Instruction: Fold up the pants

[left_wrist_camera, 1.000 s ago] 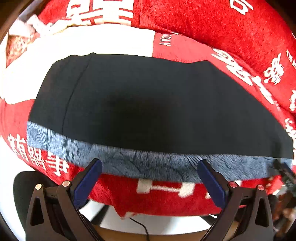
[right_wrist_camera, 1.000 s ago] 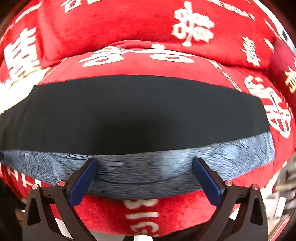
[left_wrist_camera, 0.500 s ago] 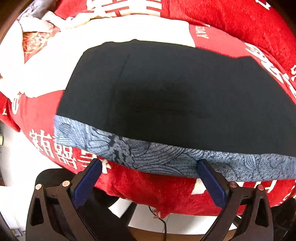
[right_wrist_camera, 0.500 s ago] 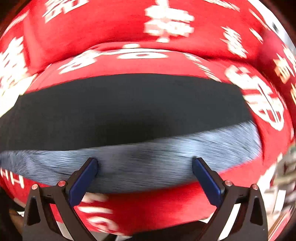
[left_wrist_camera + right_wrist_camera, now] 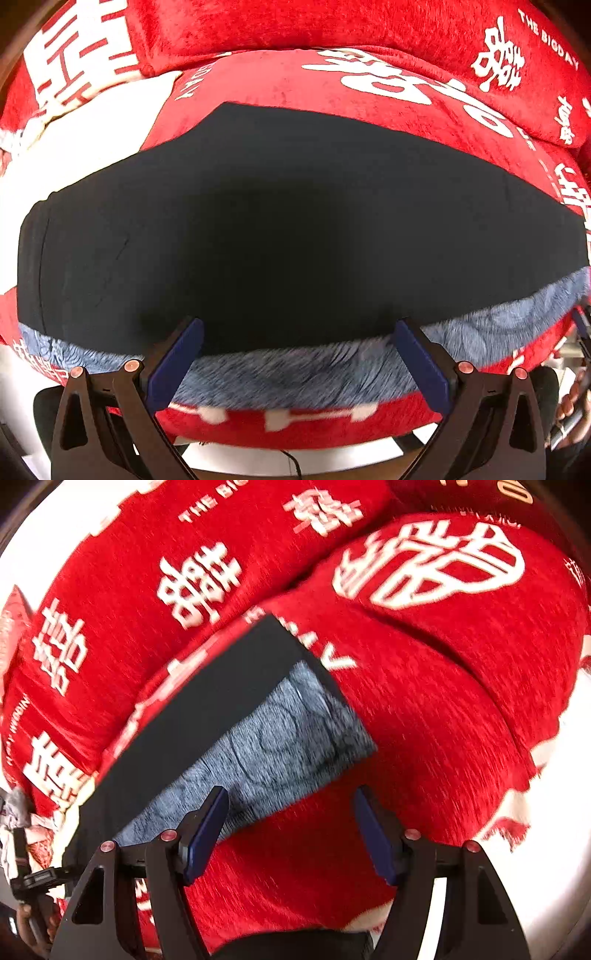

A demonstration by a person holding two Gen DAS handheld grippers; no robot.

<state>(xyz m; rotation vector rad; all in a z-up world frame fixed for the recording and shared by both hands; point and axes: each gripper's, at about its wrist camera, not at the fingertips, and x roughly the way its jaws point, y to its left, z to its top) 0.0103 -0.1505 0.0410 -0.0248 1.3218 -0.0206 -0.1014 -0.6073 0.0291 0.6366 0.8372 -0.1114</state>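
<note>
The pants (image 5: 288,229) are dark navy with a grey-blue patterned band (image 5: 295,365) along the near edge, and lie flat on a red blanket. My left gripper (image 5: 295,343) is open, its blue fingers over the band's near edge with the cloth between them. In the right wrist view the pants (image 5: 207,716) show their right end and the band (image 5: 280,738). My right gripper (image 5: 291,812) is open at the band's right corner, its left finger (image 5: 207,830) over the band, its right finger over bare blanket.
The red blanket (image 5: 369,85) with white characters covers a sofa-like seat and its back cushion (image 5: 147,572). A white patch (image 5: 85,129) lies at the left. The seat's front edge drops off below the grippers. The other gripper shows at the lower left in the right wrist view (image 5: 29,882).
The left gripper has moved forward and right over the band. The right gripper has swung far right to the pants' right end and its jaws have narrowed somewhat.
</note>
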